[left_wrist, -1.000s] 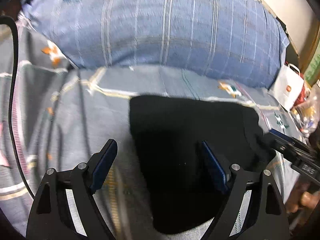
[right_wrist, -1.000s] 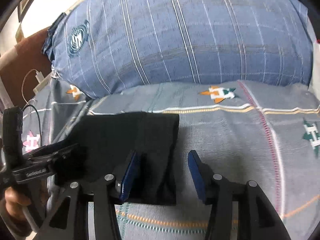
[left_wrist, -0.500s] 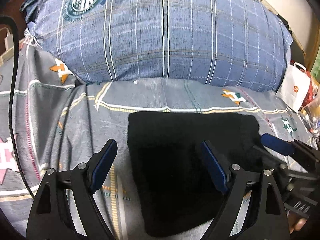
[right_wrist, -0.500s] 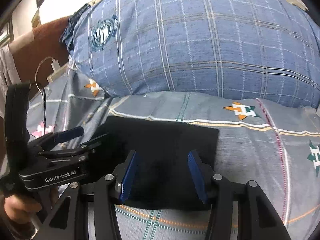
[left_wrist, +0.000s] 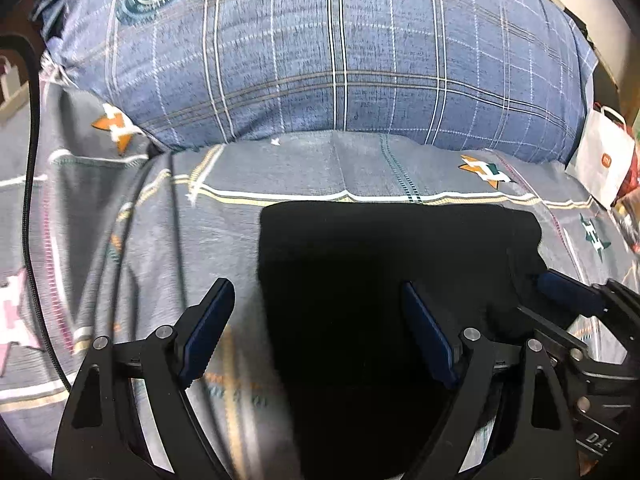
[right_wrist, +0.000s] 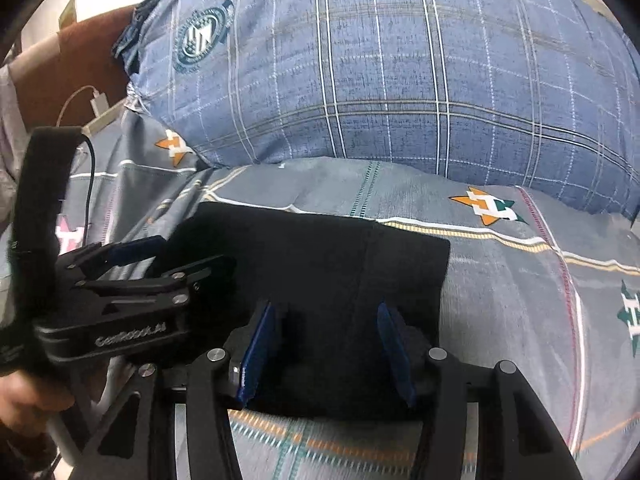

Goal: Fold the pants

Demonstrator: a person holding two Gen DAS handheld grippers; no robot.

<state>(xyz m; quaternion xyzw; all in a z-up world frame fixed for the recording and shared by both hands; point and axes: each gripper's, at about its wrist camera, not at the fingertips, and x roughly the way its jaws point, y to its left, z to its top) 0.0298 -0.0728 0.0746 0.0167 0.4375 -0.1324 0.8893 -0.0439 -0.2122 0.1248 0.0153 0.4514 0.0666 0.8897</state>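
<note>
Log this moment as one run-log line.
pants: folded, flat on bedsheet | left gripper: open, empty | right gripper: open, empty | pillow: behind pants

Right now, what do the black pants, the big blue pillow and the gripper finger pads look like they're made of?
Black pants: soft matte fabric, probably a knit or fleece; no sheen, and the weave is too dark to tell.
Blue pillow: woven, cotton-like cover with printed plaid lines and a crest.
Finger pads: dark blue, slightly glossy, likely rubber or soft plastic, on black rigid fingers.

1 folded black pants point(left_wrist: 384, 280), 2 grippers, 1 plaid pillow point(left_wrist: 340, 52), 1 white bag point(left_wrist: 600, 164).
</note>
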